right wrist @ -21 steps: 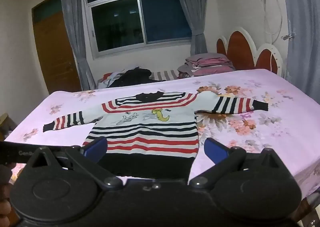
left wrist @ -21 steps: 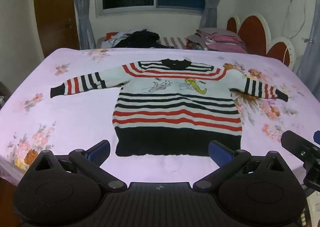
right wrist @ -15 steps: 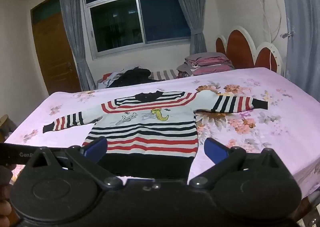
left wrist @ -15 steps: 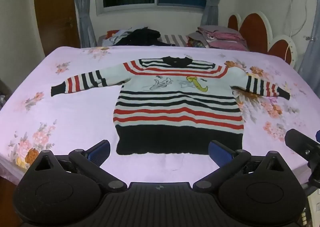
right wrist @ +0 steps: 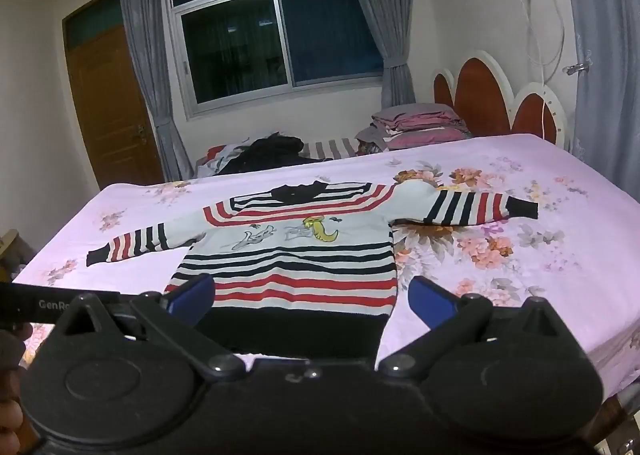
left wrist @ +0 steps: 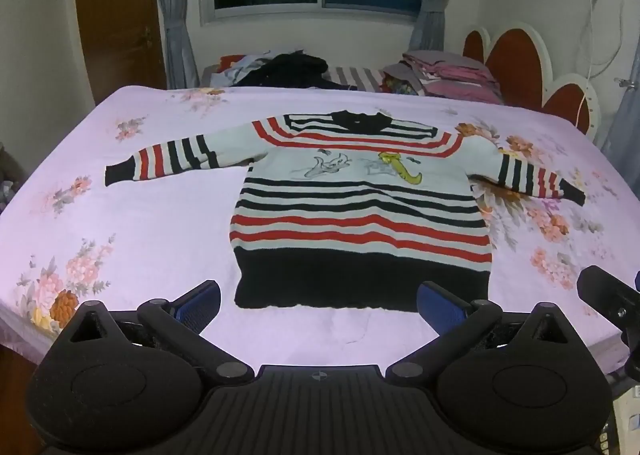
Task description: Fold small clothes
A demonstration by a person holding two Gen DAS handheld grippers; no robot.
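- Lying flat and face up on the bed (left wrist: 132, 239), the sweater (left wrist: 360, 215) has both sleeves spread wide and its black hem nearest the grippers.
- It looks like a soft, limp knit — light, likely to sag and drag on the sheet when lifted, not fragile or slippery.
- Good holds, I judge: the left cuff (left wrist: 118, 173) and right cuff (left wrist: 574, 195), or the hem corners — pinch the edge, through both layers.
- The left gripper (left wrist: 318, 301) hangs short of the hem, jaws fully apart, empty.
- The right gripper (right wrist: 312, 295) is likewise spread wide and holds nothing.
- Beyond lie a clothes pile (left wrist: 288, 67) and a folded stack (left wrist: 448, 75).
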